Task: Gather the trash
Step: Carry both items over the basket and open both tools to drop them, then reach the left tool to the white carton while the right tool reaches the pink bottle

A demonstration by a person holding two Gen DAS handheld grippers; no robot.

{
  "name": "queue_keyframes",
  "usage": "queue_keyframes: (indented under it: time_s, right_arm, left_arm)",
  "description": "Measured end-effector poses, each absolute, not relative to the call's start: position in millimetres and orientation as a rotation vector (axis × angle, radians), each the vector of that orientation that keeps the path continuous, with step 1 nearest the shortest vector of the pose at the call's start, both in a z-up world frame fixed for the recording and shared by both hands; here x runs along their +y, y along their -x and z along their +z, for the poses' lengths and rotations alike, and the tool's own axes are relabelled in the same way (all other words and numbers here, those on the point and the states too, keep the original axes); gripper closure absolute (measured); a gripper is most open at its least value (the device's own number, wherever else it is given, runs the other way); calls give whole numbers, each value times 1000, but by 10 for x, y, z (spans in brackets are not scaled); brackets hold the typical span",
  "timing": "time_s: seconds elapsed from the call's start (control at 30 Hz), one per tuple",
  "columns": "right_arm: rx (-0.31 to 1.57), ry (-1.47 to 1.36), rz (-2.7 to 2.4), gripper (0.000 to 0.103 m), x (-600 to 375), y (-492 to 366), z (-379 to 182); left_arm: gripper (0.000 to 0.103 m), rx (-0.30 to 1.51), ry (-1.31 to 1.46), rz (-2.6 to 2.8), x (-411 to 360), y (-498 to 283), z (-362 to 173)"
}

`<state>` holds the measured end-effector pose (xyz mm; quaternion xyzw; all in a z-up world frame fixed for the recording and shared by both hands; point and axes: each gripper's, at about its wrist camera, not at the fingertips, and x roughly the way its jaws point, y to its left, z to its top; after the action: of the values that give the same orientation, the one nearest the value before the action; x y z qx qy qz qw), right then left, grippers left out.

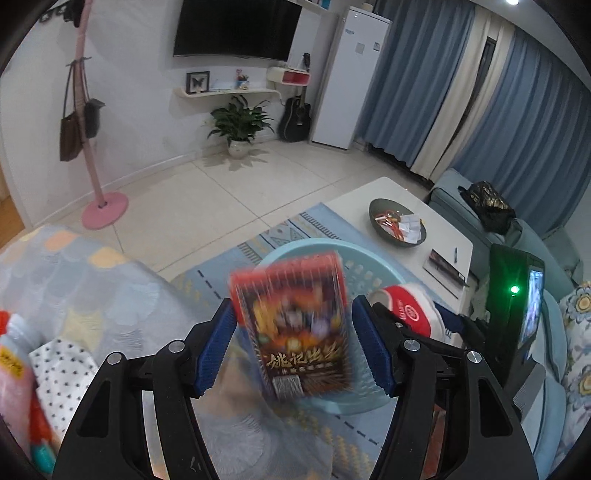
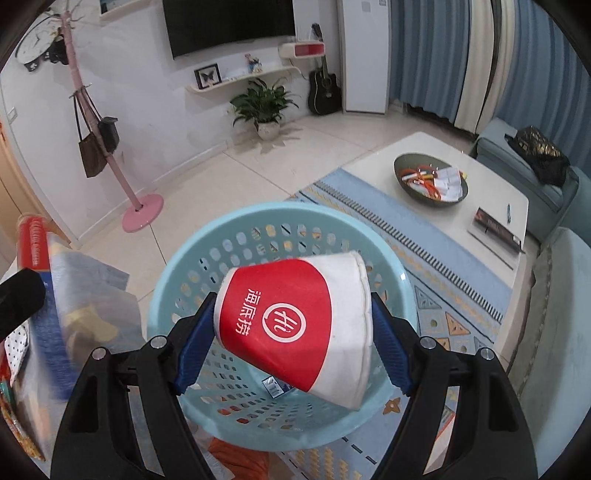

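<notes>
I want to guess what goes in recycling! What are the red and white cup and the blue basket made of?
Cup: probably paper, matte, with a rolled rim and a slightly dented, grubby white wall. Basket: plastic by its look, smooth and a bit shiny, with moulded rows of holes.

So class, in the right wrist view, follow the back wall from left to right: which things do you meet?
Pink coat stand → television → butterfly frame → potted plant → guitar → white fridge → blue curtains.
</notes>
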<state>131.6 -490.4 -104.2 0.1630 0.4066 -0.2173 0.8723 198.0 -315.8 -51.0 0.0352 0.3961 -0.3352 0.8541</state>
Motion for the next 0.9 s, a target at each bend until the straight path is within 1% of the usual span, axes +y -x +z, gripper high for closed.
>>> queue_keyframes:
  time_s: [0.03, 0.07, 0.27, 0.5, 0.77, 0.9]
  right_arm:
    - [858, -342, -456, 27, -4913, -1327, -1062]
    - [864, -345, -456, 27, -4921, -1332, -1078]
    - [846, -359, -449, 27, -4888, -1261, -981]
    - [767, -321, -408, 27, -4595, -1141, -576]
    - [649, -250, -286, 27, -3887, -1049, 29]
    - [604, -217, -195, 27, -3433, -1029, 268]
  left_arm:
    - [31, 830, -79, -700, -3159, -1983, -514]
    - [28, 824, -82, -695, -3154, -1979, -512]
    - [28, 783, -74, -686, -2988, -1856, -383]
    - [28, 695, -38, -657, -2591, -1646, -62]
    - [28, 569, 40, -512, -1799, -1398, 334]
    - [28, 514, 112, -373, -1190, -1295, 446]
